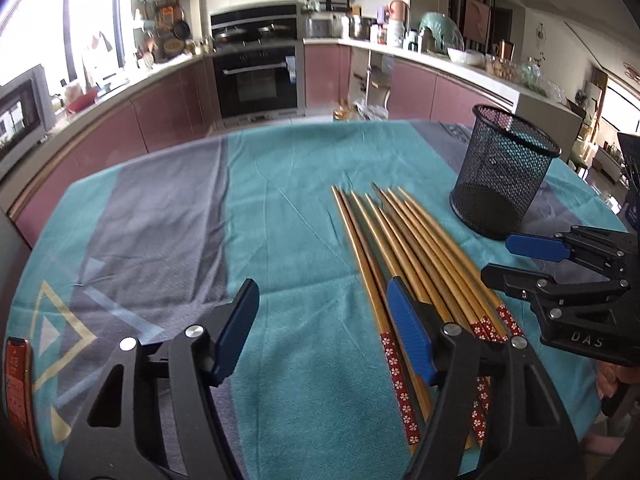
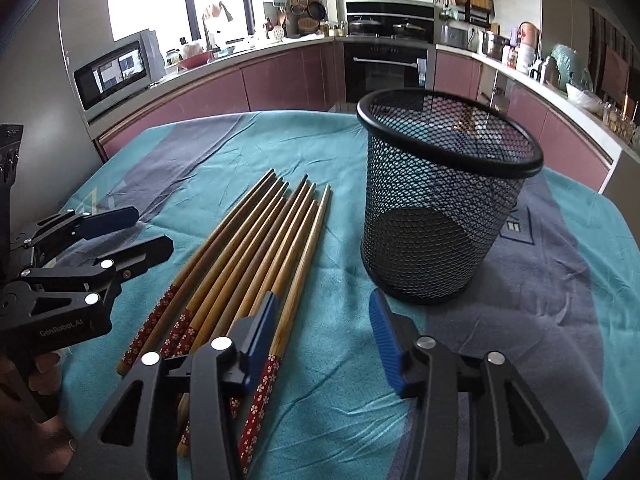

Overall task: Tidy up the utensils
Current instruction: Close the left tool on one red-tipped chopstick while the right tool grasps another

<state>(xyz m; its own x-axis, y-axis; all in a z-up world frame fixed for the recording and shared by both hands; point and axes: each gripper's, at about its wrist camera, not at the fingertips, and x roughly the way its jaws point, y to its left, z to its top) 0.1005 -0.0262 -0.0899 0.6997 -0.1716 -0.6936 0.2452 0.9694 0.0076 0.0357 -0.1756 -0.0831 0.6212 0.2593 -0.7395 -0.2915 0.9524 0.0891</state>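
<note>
Two black gripper arms with blue finger pads fill the bottom of the left wrist view: this is the left gripper (image 1: 320, 320), its jaws apart and holding nothing, with bare cloth between them. Its right pad (image 1: 410, 330) sits above the near ends of a bundle of wooden chopsticks (image 1: 400, 248), though contact cannot be judged. The chopsticks lie side by side on a table covered by a teal and grey tablecloth (image 1: 280, 208), their thin tips pointing away and their red flowered handles nearest the camera. Beyond and to the right of the tips stands an upright black mesh cup (image 1: 504, 176), close to the chopsticks but not touching them. At the right edge the right gripper (image 1: 500, 254) reaches in, jaws apart, empty. An orange phone (image 1: 18, 380) lies at the far left edge. Kitchen counters and an oven (image 1: 256, 76) curve behind the table.

Black arms and blue pads again take up the bottom of the right wrist view: the right gripper (image 2: 322, 328), jaws apart and gripping nothing. Its left pad (image 2: 262, 328) hangs above the rightmost chopstick handles (image 2: 260, 248); its other pad is over bare cloth (image 2: 560, 280). The mesh cup (image 2: 444, 200) stands upright just ahead and to the right, empty, beside the chopsticks. At the left edge the left gripper (image 2: 152, 230) shows, jaws apart, held by a hand (image 2: 44, 368). A microwave (image 2: 114, 70) sits on the counter behind.
</note>
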